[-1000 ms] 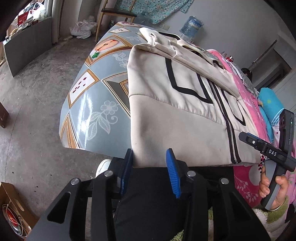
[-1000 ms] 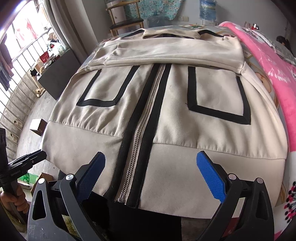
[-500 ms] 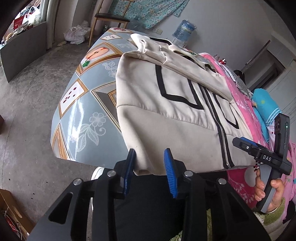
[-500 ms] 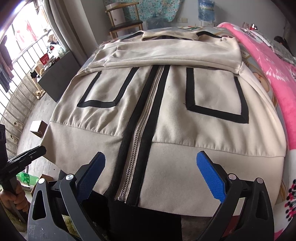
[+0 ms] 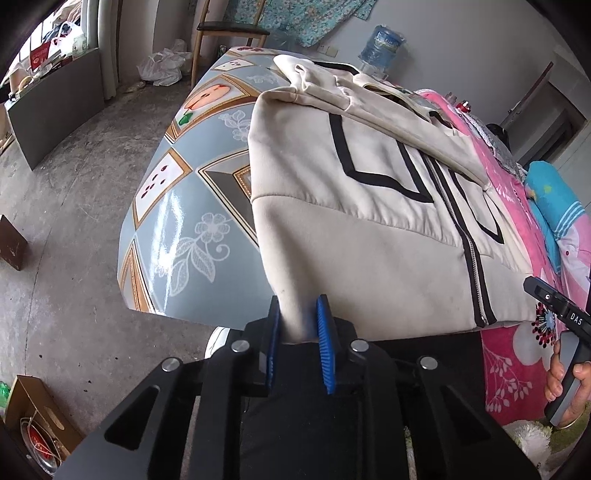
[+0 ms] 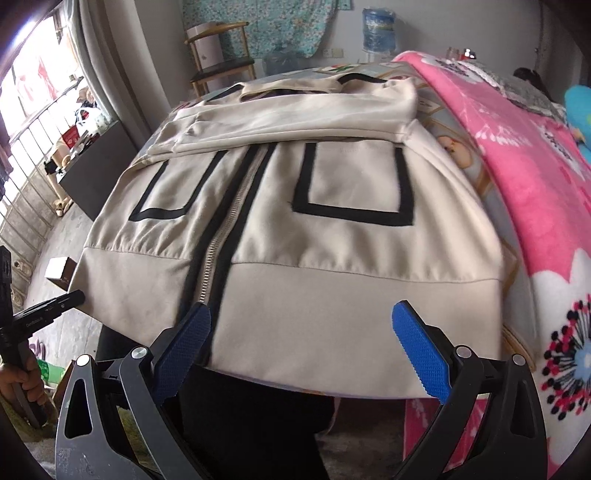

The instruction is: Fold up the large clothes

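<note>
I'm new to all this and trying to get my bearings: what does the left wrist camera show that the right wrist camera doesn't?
Only the left wrist view shows the left tongs closing on the jacket's bottom corner, plus a cardboard box on the floor. Only the right wrist view shows the right tongs wide open over the hem, and the window railing. Both show the cream jacket, the zipper, the pink blanket, the wooden chair and the water bottle.

The jacket (image 6: 295, 229) lies flat on the table (image 5: 184, 206), its hem at the table's near edge and its collar at the far end. A blanket (image 6: 535, 206) lies along the jacket's right side. Behind the table stand a chair (image 6: 218, 70) and a water bottle (image 6: 378, 31). A cardboard box (image 5: 33, 417) sits on the floor left of the table's near corner.
</note>
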`<state>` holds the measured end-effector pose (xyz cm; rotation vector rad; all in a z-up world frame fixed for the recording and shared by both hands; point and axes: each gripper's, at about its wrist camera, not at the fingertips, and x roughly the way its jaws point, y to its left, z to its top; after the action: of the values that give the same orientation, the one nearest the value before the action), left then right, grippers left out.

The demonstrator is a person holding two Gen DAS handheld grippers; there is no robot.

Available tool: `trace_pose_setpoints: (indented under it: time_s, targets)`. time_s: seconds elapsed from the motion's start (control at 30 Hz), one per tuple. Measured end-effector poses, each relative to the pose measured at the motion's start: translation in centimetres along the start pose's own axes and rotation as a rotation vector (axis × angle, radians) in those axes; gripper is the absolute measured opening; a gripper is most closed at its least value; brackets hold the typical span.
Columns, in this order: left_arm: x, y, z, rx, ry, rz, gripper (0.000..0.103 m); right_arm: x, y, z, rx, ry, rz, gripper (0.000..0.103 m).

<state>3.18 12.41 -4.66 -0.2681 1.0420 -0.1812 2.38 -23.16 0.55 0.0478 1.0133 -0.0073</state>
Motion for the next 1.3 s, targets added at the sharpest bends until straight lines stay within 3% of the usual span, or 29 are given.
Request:
trace_pose_setpoints:
  time_s: [0.2,0.4,0.57,0.9,0.97,1.03,1.2,1.3]
  targets:
    - [0.1,-0.7,0.0,0.059,0.006,0.040,0.017,-1.7,-6.5,-0.9,0.148,-0.011,-0.070,0.086]
    - [0.1,-0.9,0.1,0.071,0.013,0.059,0.017,-1.5,-11.3,-1.0,0.288,-0.015,-0.057,0.079]
    - [0.2,-1.0,0.2,0.069,0.012,0.066,0.017,-0.2,-13.3,-1.6,0.377,0.029,-0.011,0.065]
    - [0.2,-1.2,0.0,0.087,0.008,0.081,0.017,-0.5,-11.3,-3.8,0.321,0.087,-0.054,0.038]
    - [0.2,-1.2,0.0,0.088,0.006,0.083,0.017,-0.7,-10.7,-4.2,0.289,0.089,-0.088,0.030]
    - [0.2,-1.3,0.0,0.094,0.004,0.087,0.017,-1.1,-10.1,-4.3,0.256,0.084,-0.126,0.013]
    - [-0.4,-2.2,0.3,0.142,-0.023,0.100,0.008,-1.5,-9.1,-3.9,0.199,0.069,-0.169,0.006]
    - [-1.6,-2.7,1.0,0.151,-0.068,0.067,0.007,-2.5,-8.9,-3.4,0.200,0.041,-0.175,0.005]
